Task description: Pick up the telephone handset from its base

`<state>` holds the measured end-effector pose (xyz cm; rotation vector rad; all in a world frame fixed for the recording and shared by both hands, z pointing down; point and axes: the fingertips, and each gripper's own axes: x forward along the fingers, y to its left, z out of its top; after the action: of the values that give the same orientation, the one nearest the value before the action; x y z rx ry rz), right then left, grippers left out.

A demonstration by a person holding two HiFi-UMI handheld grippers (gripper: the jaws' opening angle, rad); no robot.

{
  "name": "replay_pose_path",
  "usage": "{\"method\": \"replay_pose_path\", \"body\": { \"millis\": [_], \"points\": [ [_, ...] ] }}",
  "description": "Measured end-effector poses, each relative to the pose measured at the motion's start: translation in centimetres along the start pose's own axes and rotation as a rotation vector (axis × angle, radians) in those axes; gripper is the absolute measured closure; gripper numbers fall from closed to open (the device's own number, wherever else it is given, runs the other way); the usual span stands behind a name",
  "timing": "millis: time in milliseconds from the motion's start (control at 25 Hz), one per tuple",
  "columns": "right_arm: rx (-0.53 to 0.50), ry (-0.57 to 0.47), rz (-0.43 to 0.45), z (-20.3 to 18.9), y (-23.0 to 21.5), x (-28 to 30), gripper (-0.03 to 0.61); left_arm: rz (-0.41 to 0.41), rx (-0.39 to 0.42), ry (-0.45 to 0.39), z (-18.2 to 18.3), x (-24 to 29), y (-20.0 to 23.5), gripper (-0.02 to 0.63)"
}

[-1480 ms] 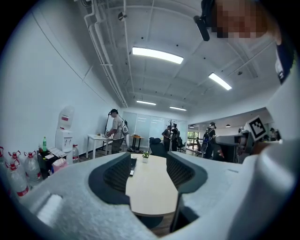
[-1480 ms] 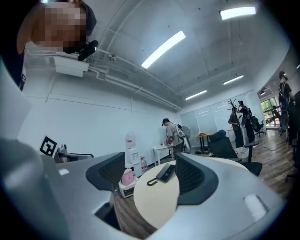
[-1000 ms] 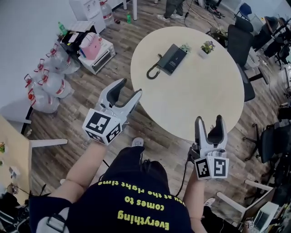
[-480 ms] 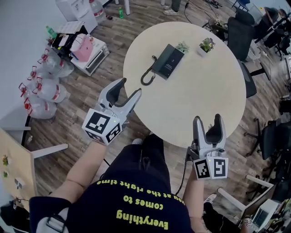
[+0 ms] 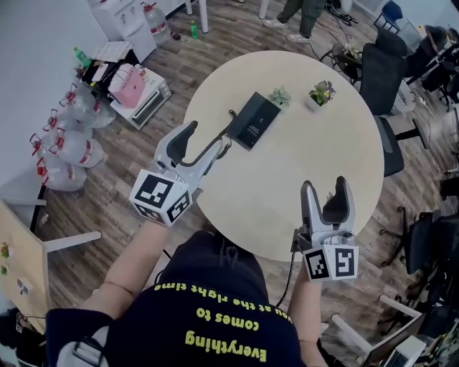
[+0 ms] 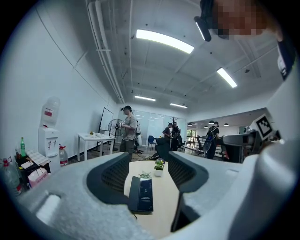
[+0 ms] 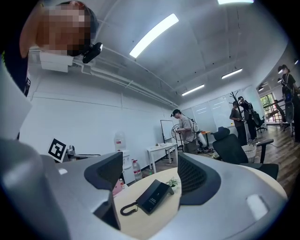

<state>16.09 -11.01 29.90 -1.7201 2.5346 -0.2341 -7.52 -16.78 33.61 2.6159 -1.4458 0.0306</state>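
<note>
A dark flat telephone (image 5: 252, 120) lies on the far left part of a round beige table (image 5: 287, 179), with its handset resting along the base. Its coiled cord (image 5: 222, 145) trails toward the near edge. My left gripper (image 5: 206, 137) is open, over the table's left edge, its tips just short of the cord. My right gripper (image 5: 325, 188) is open above the table's near right part, nothing between its fingers. The left gripper view shows the telephone (image 6: 142, 194) straight ahead between the jaws. In the right gripper view the telephone (image 7: 153, 197) and cord (image 7: 128, 209) lie ahead.
Two small potted plants (image 5: 278, 97) (image 5: 320, 93) stand just beyond the telephone. Office chairs (image 5: 376, 72) ring the table's right side. Water bottles (image 5: 64, 136), a pink bag (image 5: 129, 75) and a water dispenser (image 5: 125, 18) sit on the floor at left. People stand at the room's far end (image 6: 129, 133).
The person has stepped closer to the table. Both grippers now reach over its near edge, and the telephone sits nearer the left gripper's tips. Both stay open.
</note>
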Motion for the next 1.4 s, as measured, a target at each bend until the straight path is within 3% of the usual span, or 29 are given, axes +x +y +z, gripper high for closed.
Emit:
{"method": "replay_pose_path", "body": {
  "millis": [240,480,720,920,1400],
  "points": [
    [0.017,0.02,-0.007,-0.8,-3.2,1.3,0.218,0.004,-0.014,0.05,-2.0,3.8,-0.4,0.354],
    [0.014,0.012,-0.056,-1.8,-4.0,2.7,0.241,-0.019,-0.041,0.118,-5.3,7.1,1.9,0.336],
    [0.038,0.025,-0.119,-3.1,-4.1,5.4,0.242,-0.096,-0.016,0.171,-7.5,10.9,3.6,0.333],
    [0.058,0.033,-0.098,-4.2,-3.1,8.0,0.261,-0.168,-0.019,0.215,-9.2,14.2,4.8,0.333],
    [0.108,0.116,-0.189,-8.7,-4.6,11.4,0.265,-0.271,-0.029,0.373,-16.8,20.1,7.0,0.333]
  ]
}}
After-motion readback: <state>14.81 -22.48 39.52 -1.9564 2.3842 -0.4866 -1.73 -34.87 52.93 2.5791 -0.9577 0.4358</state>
